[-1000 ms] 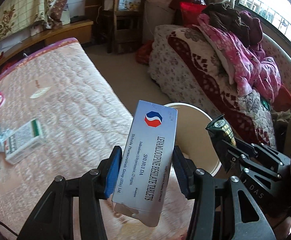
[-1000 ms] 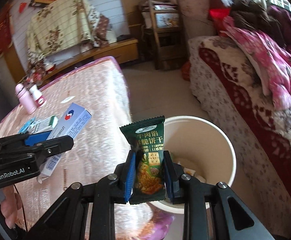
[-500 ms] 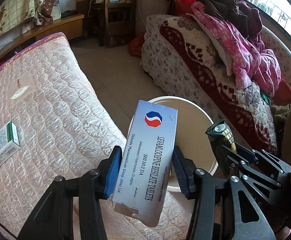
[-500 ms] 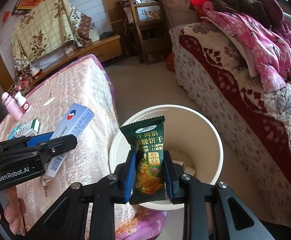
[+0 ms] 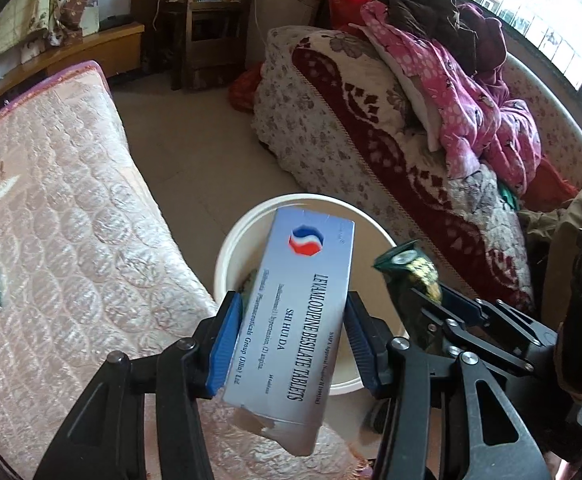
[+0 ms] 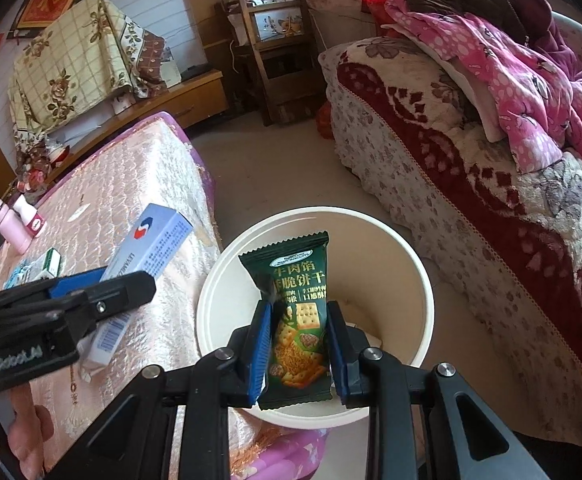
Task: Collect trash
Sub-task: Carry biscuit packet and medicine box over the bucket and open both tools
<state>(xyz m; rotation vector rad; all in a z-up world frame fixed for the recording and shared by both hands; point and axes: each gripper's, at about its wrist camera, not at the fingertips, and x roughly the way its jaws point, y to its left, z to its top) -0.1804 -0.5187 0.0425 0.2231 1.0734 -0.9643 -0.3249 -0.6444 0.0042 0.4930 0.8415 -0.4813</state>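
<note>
Both grippers over the bin (image 6: 419, 280)
Left gripper (image 5: 287, 344) pinches the box (image 5: 303, 320); only the right view shows right gripper (image 6: 297, 350) jaws just opening, loosening on the packet (image 6: 295, 312).

The bucket (image 6: 419, 280) mouth lies open from above, hemmed between mattress (image 6: 143, 184) edge and blanket-covered sofa (image 6: 471, 200).

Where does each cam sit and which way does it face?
Left wrist: on the left claw, looking down at the tablet box it grips, above the white bin; right claw alongside.
Right wrist: on the right claw, jaws just opening, looking down at the biscuit packet over the bin; left claw and fingers show.
Shared: bin, mattress, both claws.
</note>
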